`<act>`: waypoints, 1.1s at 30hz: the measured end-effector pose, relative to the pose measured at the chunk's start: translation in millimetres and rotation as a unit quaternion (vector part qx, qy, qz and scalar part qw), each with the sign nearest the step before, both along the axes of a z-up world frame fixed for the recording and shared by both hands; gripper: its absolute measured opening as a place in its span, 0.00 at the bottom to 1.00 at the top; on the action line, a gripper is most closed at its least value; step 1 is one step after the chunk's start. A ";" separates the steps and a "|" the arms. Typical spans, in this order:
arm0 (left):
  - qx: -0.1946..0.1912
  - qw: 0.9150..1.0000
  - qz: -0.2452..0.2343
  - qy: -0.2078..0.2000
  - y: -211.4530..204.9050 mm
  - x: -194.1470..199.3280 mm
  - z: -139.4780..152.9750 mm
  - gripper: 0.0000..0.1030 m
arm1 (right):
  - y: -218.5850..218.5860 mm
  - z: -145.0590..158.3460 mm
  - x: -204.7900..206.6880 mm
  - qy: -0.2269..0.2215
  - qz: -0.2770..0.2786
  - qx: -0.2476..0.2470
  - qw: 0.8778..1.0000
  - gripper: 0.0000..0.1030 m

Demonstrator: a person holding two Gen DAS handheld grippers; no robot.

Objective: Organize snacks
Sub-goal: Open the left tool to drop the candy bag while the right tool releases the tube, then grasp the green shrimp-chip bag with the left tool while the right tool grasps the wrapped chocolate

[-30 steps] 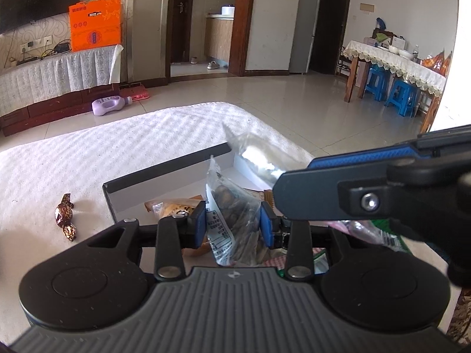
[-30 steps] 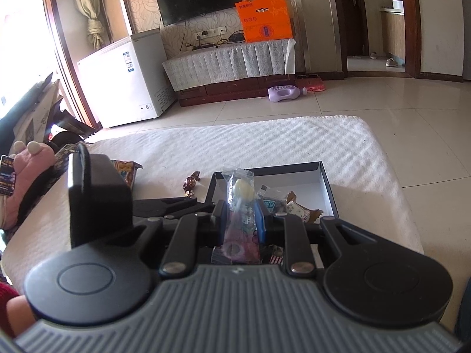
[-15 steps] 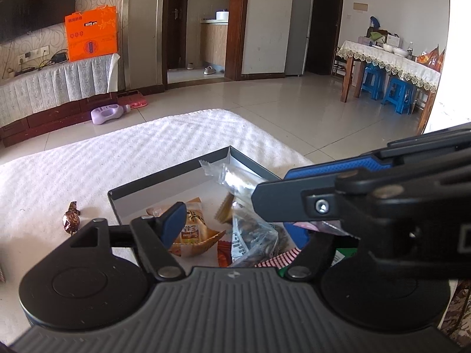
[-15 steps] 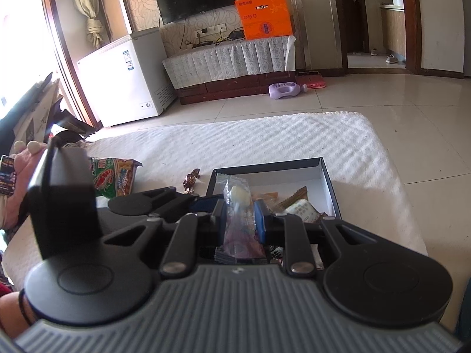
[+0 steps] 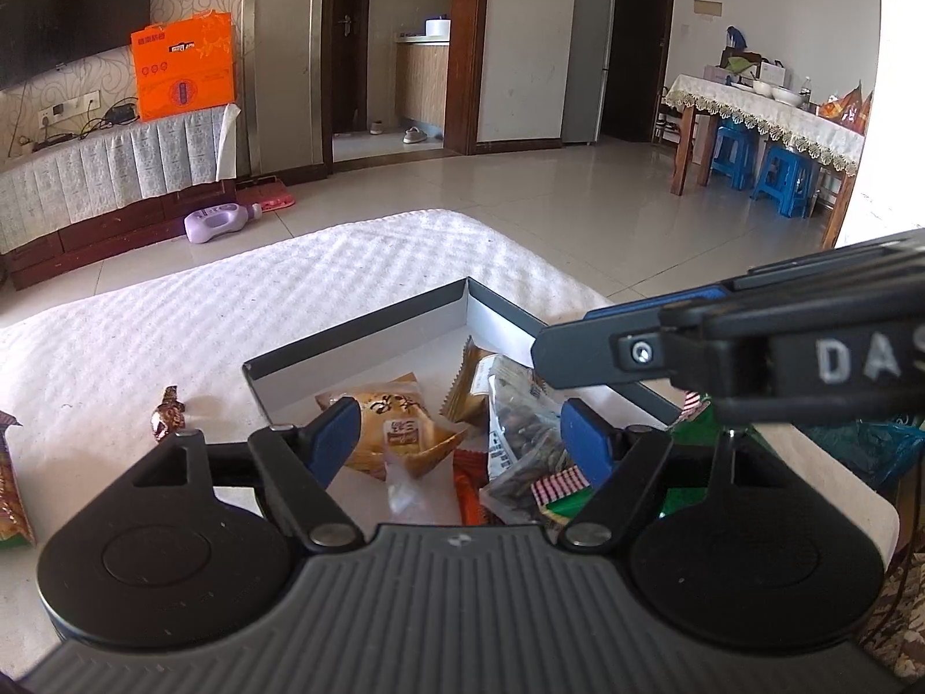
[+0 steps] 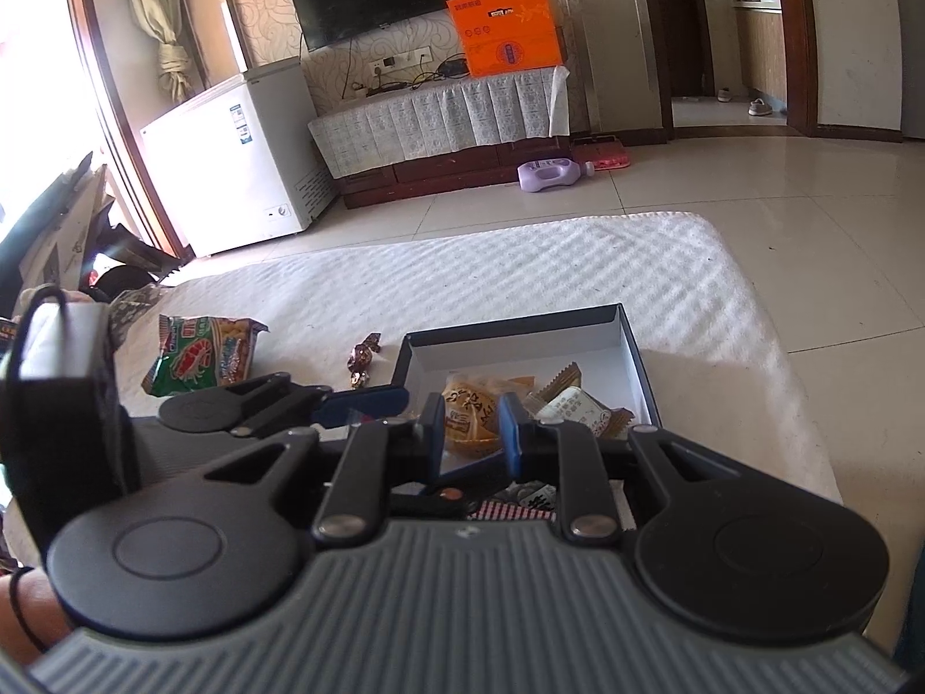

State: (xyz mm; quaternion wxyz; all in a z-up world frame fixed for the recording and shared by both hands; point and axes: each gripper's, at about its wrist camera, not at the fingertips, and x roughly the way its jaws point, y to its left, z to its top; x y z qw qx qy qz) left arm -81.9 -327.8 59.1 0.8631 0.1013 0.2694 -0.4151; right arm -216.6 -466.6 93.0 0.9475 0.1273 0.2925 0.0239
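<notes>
White-lined box (image 6: pixel 633 347) already holds several snacks; your left gripper (image 5: pixel 459 439) hangs wide open, your right gripper (image 6: pixel 471 425) parted and empty. Next, likely fetch the wrapped candy (image 6: pixel 363 360) beside it.

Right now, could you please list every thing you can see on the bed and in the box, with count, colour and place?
box: one, dark outside and white inside, open, on the cover.
bed cover: one, white, under everything.
orange snack packet: one, orange-yellow, in the box.
seed packet: one, clear with dark contents, in the box.
small white packet: one, white with brown edges, in the box.
wrapped candy: one, brown and shiny, on the cover beside the box.
green snack bag: one, green and red, on the cover, away from the box.
left gripper: open, above the box.
right gripper: slightly open, holding nothing, above the box.
</notes>
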 end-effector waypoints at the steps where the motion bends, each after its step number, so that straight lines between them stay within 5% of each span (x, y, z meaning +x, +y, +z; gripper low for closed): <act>1: -0.001 1.000 -0.001 -0.002 2.5 -1.4 1.2 0.78 | -0.4 -0.3 0.4 0.000 -0.001 0.000 1.000 0.23; 18: -0.015 1.000 -0.014 -0.013 38.3 -16.9 16.8 0.79 | -16.9 -13.7 7.5 0.007 -0.046 0.031 0.998 0.25; 22: -0.020 1.000 -0.001 -0.013 44.5 -12.5 20.7 0.82 | -17.2 -8.3 1.2 -0.013 -0.050 0.053 0.997 0.50; 30: -0.019 1.000 0.013 -0.018 59.7 -8.5 24.7 0.82 | -1.1 -3.9 7.2 -0.019 -0.035 0.053 0.998 0.51; 33: -0.019 0.999 0.025 -0.018 70.0 -3.7 25.9 0.82 | 8.2 -1.1 9.0 -0.026 -0.036 0.040 0.998 0.67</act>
